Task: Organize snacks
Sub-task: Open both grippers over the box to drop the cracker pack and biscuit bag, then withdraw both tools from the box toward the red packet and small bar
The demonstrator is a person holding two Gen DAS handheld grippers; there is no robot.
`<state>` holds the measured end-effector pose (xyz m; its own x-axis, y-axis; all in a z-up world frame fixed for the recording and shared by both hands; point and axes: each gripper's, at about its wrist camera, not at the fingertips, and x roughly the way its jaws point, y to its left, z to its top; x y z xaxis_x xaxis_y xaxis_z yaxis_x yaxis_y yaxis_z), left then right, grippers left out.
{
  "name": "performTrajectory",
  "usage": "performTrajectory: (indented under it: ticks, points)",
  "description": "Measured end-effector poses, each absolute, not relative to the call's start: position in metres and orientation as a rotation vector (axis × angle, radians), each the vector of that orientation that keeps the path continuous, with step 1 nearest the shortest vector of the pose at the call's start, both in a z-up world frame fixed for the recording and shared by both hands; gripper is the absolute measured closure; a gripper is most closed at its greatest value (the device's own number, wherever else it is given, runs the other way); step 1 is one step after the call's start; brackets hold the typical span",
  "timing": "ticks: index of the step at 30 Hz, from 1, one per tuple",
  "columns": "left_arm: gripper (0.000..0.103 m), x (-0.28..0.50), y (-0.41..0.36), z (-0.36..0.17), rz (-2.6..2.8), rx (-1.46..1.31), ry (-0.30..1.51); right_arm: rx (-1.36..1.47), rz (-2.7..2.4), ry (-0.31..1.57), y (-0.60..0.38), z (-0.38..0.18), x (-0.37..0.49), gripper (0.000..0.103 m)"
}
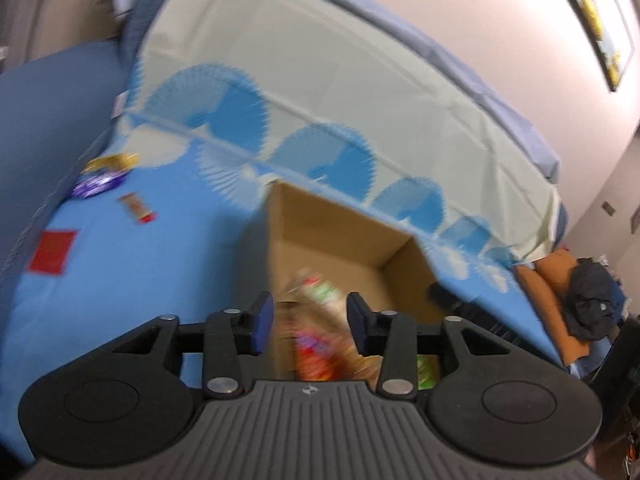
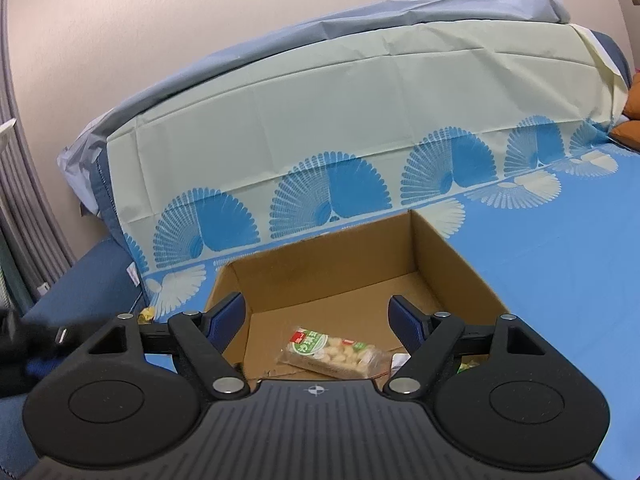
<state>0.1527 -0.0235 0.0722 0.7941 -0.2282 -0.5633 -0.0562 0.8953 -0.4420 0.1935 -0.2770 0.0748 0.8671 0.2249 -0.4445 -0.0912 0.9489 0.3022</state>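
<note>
An open cardboard box [image 1: 360, 236] [image 2: 320, 264] stands on the blue cloth. In the left wrist view, which is blurred, several snack packets [image 1: 316, 320] lie in the box, right below my left gripper [image 1: 310, 322], which is open with nothing gripped. Loose snacks lie on the cloth at the left: a gold one [image 1: 112, 162], a purple one [image 1: 96, 185], a small bar [image 1: 136, 208] and a red packet [image 1: 52, 253]. My right gripper [image 2: 320, 320] is open and empty over the box's near side, above a clear packet of pale snacks with a green label [image 2: 334, 352].
A cream cover with blue fan prints [image 2: 340, 120] rises behind the box against the wall. An orange cushion [image 1: 548, 292] and dark clothes [image 1: 596, 304] lie at the right. A dark blue cushion [image 1: 44, 120] sits at the left. A yellow wrapper [image 2: 147, 313] lies left of the box.
</note>
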Motion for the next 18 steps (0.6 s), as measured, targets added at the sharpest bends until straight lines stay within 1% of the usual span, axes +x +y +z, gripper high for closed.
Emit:
performTrajectory:
  ticks: [1,3,10,12,13,15,16,18]
  points:
    - [0.073,0.146,-0.014,0.068,-0.078,-0.457,0.664,0.27,0.173,0.496,-0.275,0.074,0.192,0.023]
    - [0.079,0.128,0.006,0.058,-0.048,-0.442,0.682,0.257,0.184,0.499,-0.27,0.072,0.191,0.023]
    - [0.079,0.068,0.048,0.034,0.008,-0.251,0.643,0.226,0.241,0.491,-0.254,0.075,0.178,0.023]
    - [0.079,0.048,0.056,0.019,0.031,-0.26,0.643,0.216,0.268,0.484,-0.247,0.079,0.171,0.023]
    - [0.08,0.041,0.063,0.01,0.055,-0.307,0.663,0.21,0.283,0.478,-0.243,0.082,0.166,0.023]
    - [0.08,0.035,0.069,0.016,0.059,-0.38,0.635,0.193,0.316,0.467,-0.237,0.087,0.157,0.023]
    - [0.08,0.029,0.069,0.024,0.037,-0.384,0.581,0.186,0.333,0.463,-0.234,0.089,0.152,0.023]
    - [0.08,0.025,0.065,0.028,0.005,-0.386,0.556,0.17,0.364,0.454,-0.229,0.094,0.142,0.023]
